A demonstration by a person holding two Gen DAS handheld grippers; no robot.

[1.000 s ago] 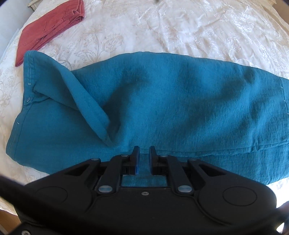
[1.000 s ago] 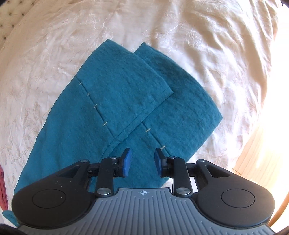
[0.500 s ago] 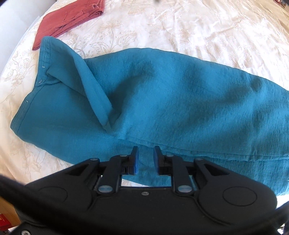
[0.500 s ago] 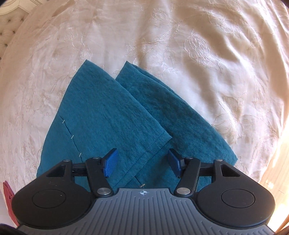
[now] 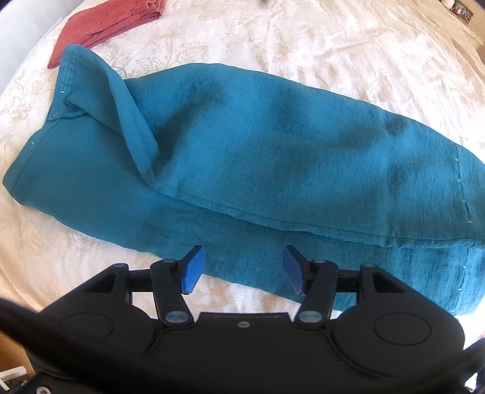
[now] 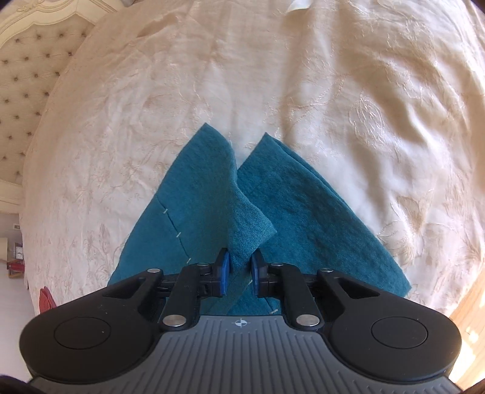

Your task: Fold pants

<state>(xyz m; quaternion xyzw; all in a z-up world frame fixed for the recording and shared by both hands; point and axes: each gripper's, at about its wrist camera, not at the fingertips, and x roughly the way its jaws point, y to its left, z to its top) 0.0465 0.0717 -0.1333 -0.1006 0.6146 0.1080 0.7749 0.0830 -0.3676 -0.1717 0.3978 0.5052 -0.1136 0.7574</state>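
Teal pants (image 5: 257,145) lie lengthwise on a cream bedspread, folded leg on leg, waistband at the left with one corner flipped up. My left gripper (image 5: 241,269) is open, its blue pads above the near long edge of the pants, holding nothing. In the right wrist view the two leg ends (image 6: 242,197) fan out ahead. My right gripper (image 6: 239,271) has its pads close together on the edge of the upper leg hem.
A folded red garment (image 5: 103,24) lies at the far left on the bedspread (image 5: 333,39). A tufted headboard (image 6: 27,75) stands at the left of the right wrist view. The bed edge runs along the right (image 6: 466,306).
My left gripper opened wide and drew back from the pants' near edge. My right gripper opened, moved onto the upper leg hem, and closed on it.
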